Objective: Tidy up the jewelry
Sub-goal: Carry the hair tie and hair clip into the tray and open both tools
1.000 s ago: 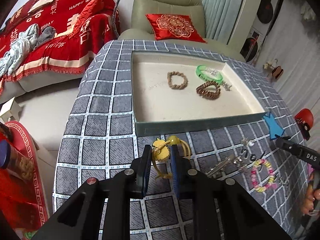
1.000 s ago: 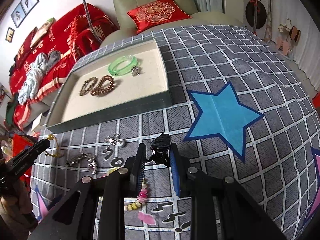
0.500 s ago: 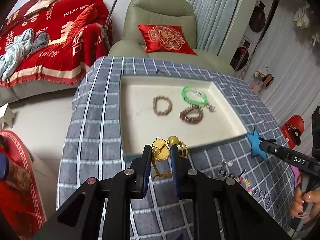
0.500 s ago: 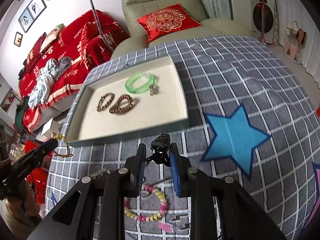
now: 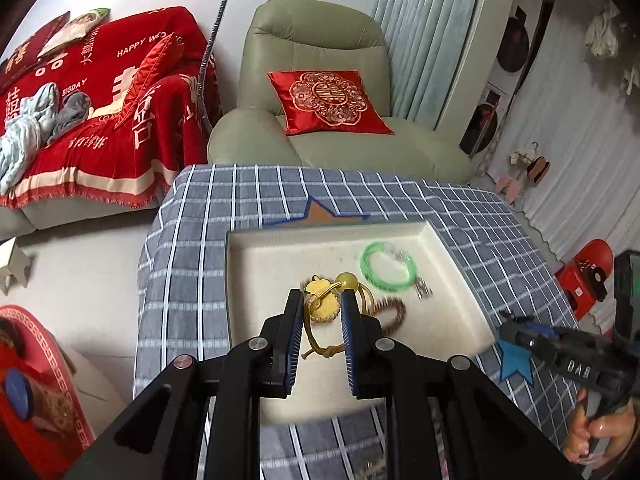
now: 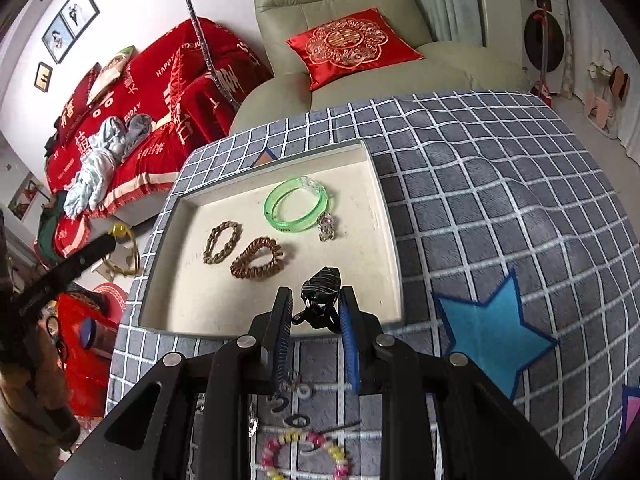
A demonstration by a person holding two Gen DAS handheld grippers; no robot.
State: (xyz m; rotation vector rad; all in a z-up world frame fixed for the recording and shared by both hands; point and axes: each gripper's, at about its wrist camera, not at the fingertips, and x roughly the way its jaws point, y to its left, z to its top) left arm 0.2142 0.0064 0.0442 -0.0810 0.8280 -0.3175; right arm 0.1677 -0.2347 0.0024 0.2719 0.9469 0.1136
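My left gripper is shut on a yellow cord bracelet with a gold pendant and holds it above the cream tray. My right gripper is shut on a black hair clip above the tray's near right corner. In the tray lie a green bangle, a bronze chain bracelet, a brown coil bracelet and a small silver piece. The left gripper with the yellow bracelet shows at the left of the right wrist view.
On the checked tablecloth near me lie a pink and yellow bead bracelet and several small silver and black pieces. A blue star patch marks the cloth at right. A green armchair stands behind the table.
Both grippers have risen and moved forward from the cloth to over the tray, each still holding its piece.
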